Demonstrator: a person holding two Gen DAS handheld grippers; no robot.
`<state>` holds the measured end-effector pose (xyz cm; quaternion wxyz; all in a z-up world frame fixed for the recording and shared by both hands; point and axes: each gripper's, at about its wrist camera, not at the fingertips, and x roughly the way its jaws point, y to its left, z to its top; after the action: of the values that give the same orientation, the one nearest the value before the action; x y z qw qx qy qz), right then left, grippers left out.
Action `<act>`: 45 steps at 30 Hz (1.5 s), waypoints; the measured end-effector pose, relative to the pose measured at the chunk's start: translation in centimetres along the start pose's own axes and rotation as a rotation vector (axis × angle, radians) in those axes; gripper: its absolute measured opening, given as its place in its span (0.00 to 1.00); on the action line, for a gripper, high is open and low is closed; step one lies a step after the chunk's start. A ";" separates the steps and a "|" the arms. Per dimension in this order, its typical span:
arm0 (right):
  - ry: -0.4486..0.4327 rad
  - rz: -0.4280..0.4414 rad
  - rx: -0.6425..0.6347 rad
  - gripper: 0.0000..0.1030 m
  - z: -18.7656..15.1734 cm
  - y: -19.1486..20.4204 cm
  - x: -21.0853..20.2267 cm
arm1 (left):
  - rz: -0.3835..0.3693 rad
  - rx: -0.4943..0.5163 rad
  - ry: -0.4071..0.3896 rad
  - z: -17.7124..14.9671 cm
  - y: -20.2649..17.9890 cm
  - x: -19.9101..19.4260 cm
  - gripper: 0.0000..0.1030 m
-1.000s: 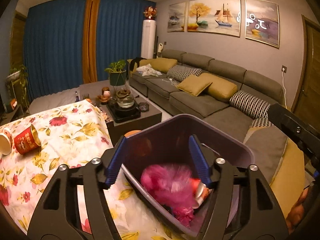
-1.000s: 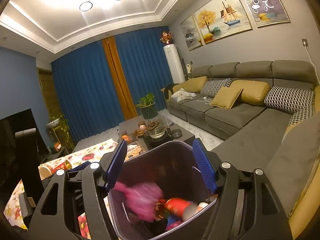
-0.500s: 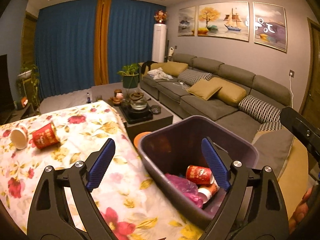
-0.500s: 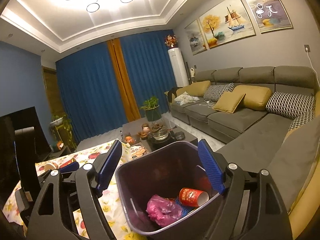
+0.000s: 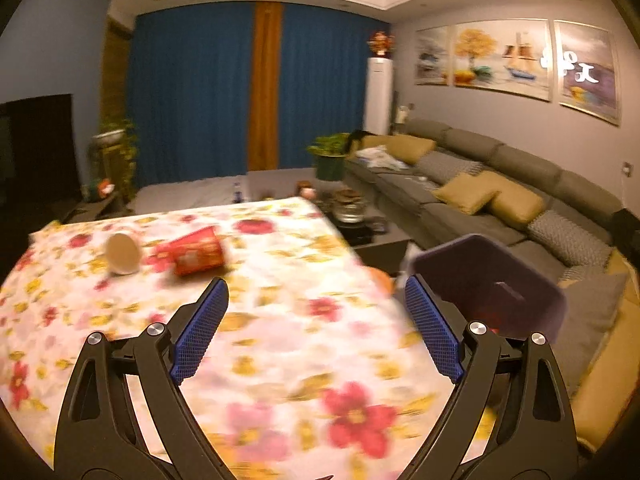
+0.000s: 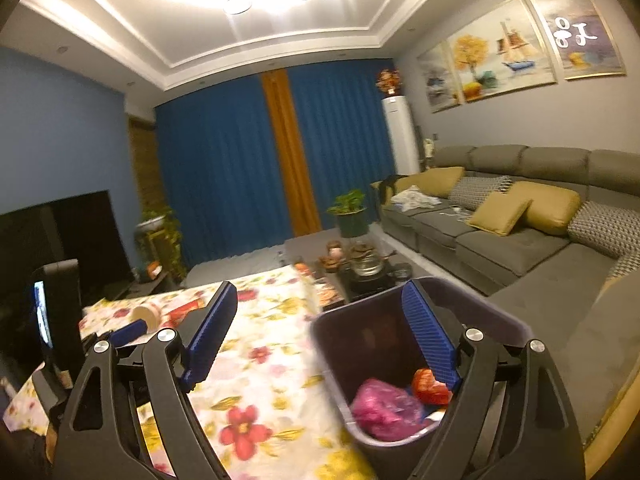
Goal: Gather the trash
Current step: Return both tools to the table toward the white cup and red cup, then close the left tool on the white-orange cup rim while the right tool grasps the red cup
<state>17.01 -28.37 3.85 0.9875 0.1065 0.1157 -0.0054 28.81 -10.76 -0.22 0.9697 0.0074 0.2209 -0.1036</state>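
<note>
A red paper cup [image 5: 196, 251] and a white paper cup [image 5: 122, 253] lie on their sides on the floral tablecloth [image 5: 280, 320]; both also show in the right wrist view, red cup [image 6: 186, 310] and white cup [image 6: 146, 315]. A dark purple bin [image 6: 384, 320] stands off the table's right edge and holds a pink bag [image 6: 386, 408] and a red cup [image 6: 430, 386]; it also shows in the left wrist view [image 5: 492, 276]. My left gripper [image 5: 316, 332] is open and empty over the table. My right gripper [image 6: 320, 336] is open and empty near the bin's rim.
A grey sofa [image 5: 500, 184] with yellow cushions runs along the right wall. A low coffee table [image 6: 360, 276] with a kettle and a potted plant stands beyond the table. A TV [image 6: 68, 232] is at the left. My left gripper's body [image 6: 60, 320] shows at the left of the right wrist view.
Both grippers have swung left, away from the bin and toward the table. The two cups now sit closer in the left wrist view. Both stay open and empty.
</note>
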 end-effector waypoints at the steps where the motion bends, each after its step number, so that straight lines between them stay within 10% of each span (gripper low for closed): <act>1: 0.007 0.014 -0.006 0.80 -0.2 0.9 0.3 | 0.024 -0.005 0.001 -0.1 1.2 0.0 0.86; 16: 0.082 0.145 -0.088 0.80 -1.6 12.1 8.6 | 0.323 -0.174 0.016 -0.2 18.1 1.1 0.86; 33: 0.150 0.192 -0.113 0.80 -3.3 17.4 17.3 | 0.343 -0.239 0.064 1.0 25.0 9.2 0.83; 45: 0.175 0.181 -0.133 0.80 -4.3 18.0 22.1 | 0.304 -0.268 0.172 1.4 27.3 15.2 0.57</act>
<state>38.20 -9.53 -1.59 0.9750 0.0511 0.1916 0.1005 48.39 12.83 -6.34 0.9441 -0.0795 0.3108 0.0753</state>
